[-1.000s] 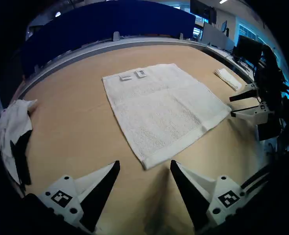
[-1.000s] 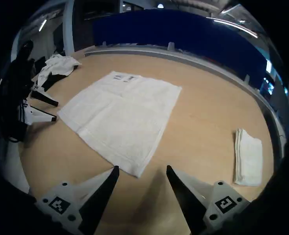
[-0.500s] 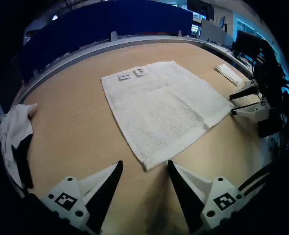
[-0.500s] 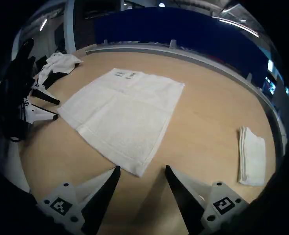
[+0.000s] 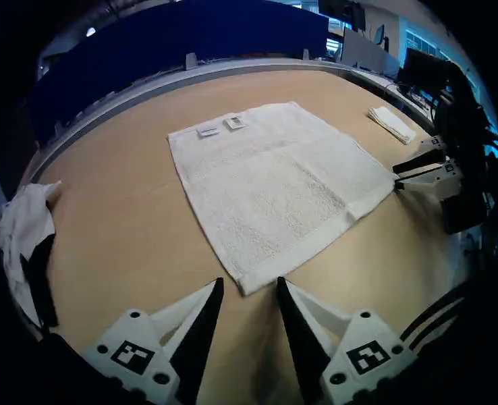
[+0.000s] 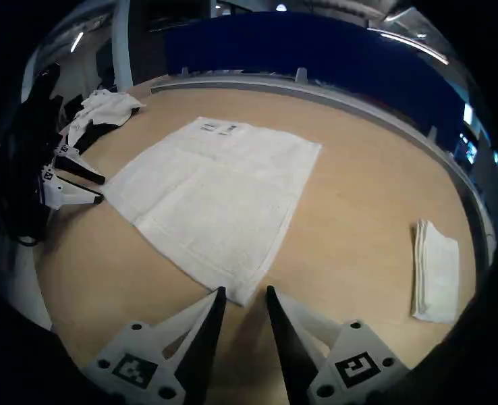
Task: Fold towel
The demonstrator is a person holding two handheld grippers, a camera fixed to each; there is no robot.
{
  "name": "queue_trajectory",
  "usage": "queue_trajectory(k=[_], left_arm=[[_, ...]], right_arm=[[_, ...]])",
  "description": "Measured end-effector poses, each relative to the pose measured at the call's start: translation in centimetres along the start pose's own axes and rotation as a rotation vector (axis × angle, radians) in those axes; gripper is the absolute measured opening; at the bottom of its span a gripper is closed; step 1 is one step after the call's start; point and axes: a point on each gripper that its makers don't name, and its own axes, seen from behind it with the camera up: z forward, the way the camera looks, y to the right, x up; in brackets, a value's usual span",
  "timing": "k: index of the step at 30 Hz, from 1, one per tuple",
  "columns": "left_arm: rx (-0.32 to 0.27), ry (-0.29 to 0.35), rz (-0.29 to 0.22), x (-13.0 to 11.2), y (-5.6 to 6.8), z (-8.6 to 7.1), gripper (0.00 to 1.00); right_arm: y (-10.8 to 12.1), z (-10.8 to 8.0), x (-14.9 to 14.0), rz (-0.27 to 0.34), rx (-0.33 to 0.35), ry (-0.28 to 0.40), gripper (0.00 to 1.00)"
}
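Pale wood worktop, white towel spread flat at its centre.
Towel lies unfolded. Left gripper: jaws narrowly parted, tips astride one near corner, not clamped on it. Right gripper: jaws likewise parted, astride the other near corner. Crumpled cloth at the worktop's edge; folded cloth well apart. Two small labels at the towel's far edge.

Three cloths, two grippers, one counter.
On the single counter lie one spread towel bearing two small labels near its far edge, one folded towel by a side edge of the counter, and one crumpled white cloth by the opposite edge; there are two grippers, the left gripper and the right gripper, each with two fingers.
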Motion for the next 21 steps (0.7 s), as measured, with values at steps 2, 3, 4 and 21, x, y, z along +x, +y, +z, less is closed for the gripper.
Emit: queue_trajectory(k=[2,3,4,21], left_arm=[[-0.001,-0.001,0.005,0.03,0.20,0.01,0.51],[-0.001,-0.001,0.008,0.05,0.30,0.02,0.46],[0.000,-0.002,0.006,0.07,0.31,0.02,0.41],[0.016,0.003,-0.010,0.61,-0.10,-0.50,0.09]], right_arm=[[-0.03,0.02,0.04,0.004,0.001,0.000,0.29],[-0.04,0.03,0.06,0.005,0.002,0.000,0.25],[-0.04,0.02,0.04,0.006,0.003,0.000,0.22],[-0.45,-0.58,0.52,-0.005,0.023,0.027,0.11]])
